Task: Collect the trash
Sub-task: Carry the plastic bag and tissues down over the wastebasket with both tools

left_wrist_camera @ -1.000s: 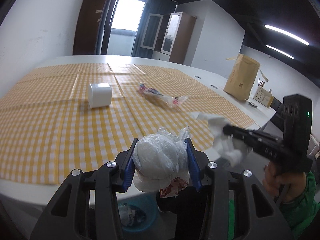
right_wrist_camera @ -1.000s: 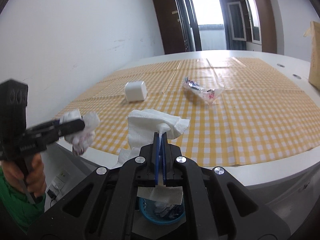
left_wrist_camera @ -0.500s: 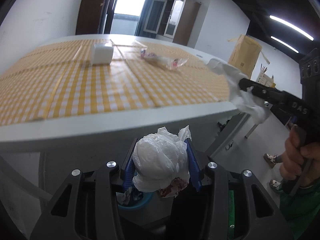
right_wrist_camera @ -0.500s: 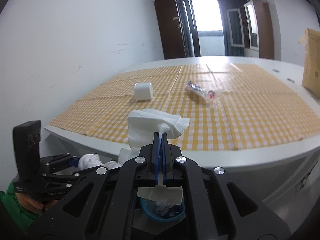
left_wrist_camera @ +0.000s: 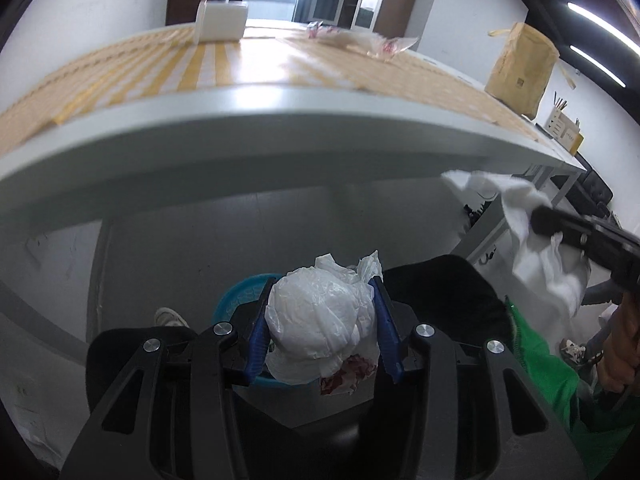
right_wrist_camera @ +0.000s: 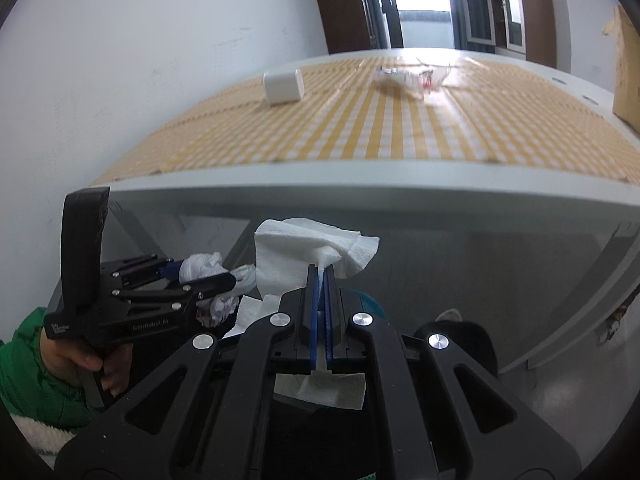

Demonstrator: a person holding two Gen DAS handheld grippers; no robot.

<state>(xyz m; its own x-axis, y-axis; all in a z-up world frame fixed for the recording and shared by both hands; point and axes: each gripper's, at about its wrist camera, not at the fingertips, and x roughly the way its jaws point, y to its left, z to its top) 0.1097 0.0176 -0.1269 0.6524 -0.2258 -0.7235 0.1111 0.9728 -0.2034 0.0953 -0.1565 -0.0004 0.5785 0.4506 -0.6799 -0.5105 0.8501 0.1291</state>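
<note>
A: Left gripper point(left_wrist_camera: 322, 322) — state?
B: Blue pads partly apart, clamped on both sides of a crumpled white plastic bag wad point(left_wrist_camera: 320, 320) with a red-and-white scrap hanging under it. Same gripper seen from the right wrist view point(right_wrist_camera: 208, 280), wad point(right_wrist_camera: 200, 266) between the fingers.

A: Right gripper point(right_wrist_camera: 320, 280)?
B: Fully closed, blue pads pinching a thin fold of a white paper towel sheet point(right_wrist_camera: 304, 252). Towel fans out above and to the left of the tips, one flap hanging below the jaws. From the left wrist view, black right gripper point(left_wrist_camera: 540, 216) at right edge, towel point(left_wrist_camera: 544, 256) draped around its tip.

A: Bin?
B: Round blue plastic basket point(left_wrist_camera: 240, 292) directly below and behind the left fingers, mostly hidden by the wad. Only a teal rim sliver point(right_wrist_camera: 370, 304) just right of the right fingers.

A: Remaining on the table?
B: White table edge point(left_wrist_camera: 280, 132) above and ahead of both grippers. On the yellow-and-white checked cloth point(right_wrist_camera: 380, 128): white rounded box point(right_wrist_camera: 283, 86) far left, clear crinkled wrapper with red print point(right_wrist_camera: 412, 78) far right of it, well apart. Both blurred.

A: Else?
B: Brown paper bag point(left_wrist_camera: 520, 68) far right on the table. Green sleeve point(right_wrist_camera: 28, 364) and a hand point(right_wrist_camera: 92, 364) on the left gripper's handle.
</note>
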